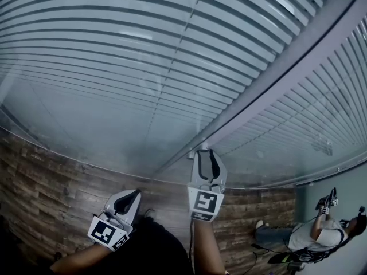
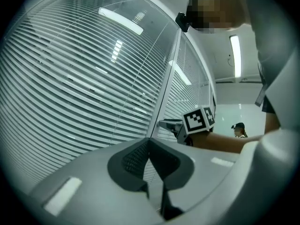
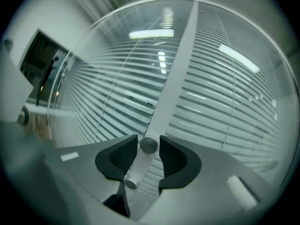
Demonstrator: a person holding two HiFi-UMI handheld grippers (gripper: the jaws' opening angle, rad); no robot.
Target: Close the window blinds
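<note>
White slatted blinds [image 1: 114, 56] hang behind glass on both sides of a grey window post [image 1: 275, 79]. At the foot of that post, my right gripper [image 1: 206, 152] reaches up to a small metal knob [image 3: 149, 145] on a short stem. The right gripper [image 3: 149, 143] has its jaws on either side of the knob with a thin gap at each pad, so it is open. My left gripper [image 1: 136, 192] hangs lower and to the left, away from the post. In its own view the left gripper [image 2: 149, 140] is shut on nothing, and the right gripper [image 2: 171, 124] is seen at the post.
A wood-plank floor [image 1: 51, 176] runs below the glass wall. A person [image 1: 321, 234] sits at the lower right holding grippers. The glass pane [image 1: 86, 130] lies between me and the left blind.
</note>
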